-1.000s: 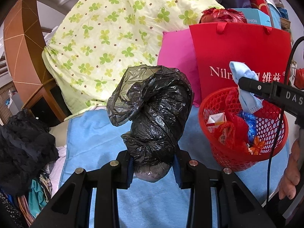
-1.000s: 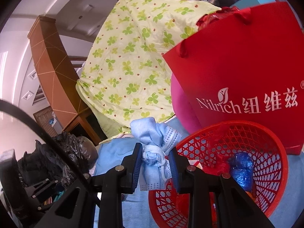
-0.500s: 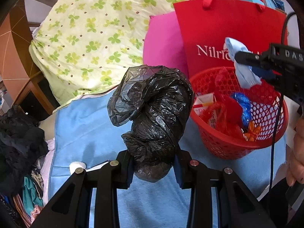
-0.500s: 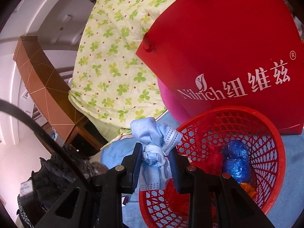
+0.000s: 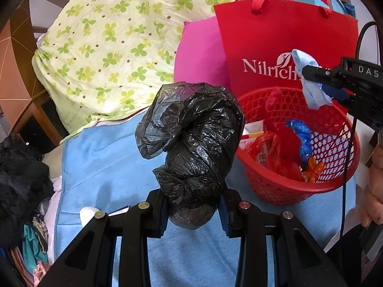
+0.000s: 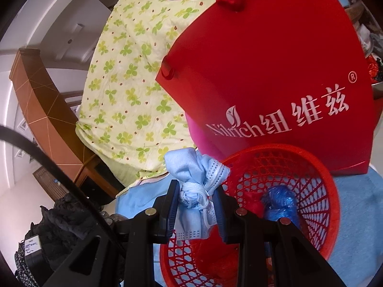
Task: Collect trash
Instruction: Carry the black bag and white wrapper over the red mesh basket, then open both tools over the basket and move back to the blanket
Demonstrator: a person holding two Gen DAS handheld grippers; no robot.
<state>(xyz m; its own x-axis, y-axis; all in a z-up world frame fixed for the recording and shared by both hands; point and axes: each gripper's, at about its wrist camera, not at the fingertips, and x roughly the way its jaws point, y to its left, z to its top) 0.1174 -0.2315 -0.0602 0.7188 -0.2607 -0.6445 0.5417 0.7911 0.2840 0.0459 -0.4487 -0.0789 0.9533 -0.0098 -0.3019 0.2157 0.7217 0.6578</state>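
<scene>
The left tongs (image 5: 192,211) pinch a crumpled black plastic bag (image 5: 191,141) rising beyond their tips, while the right tongs (image 6: 195,209) clamp a knotted pale-blue face mask (image 6: 195,181), a bare hand (image 5: 374,189) behind them.

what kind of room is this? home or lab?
Most likely a cluttered home, probably a bedroom: a clover-print quilt heaped beside a pink pillow, a blue sheet underneath, and a pile of clothes at the edge. Nothing lab-like shows.

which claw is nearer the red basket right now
Right. The right claw holds the blue mask over the red basket rim; the left claw, gripping the black bag, sits beside it.
</scene>
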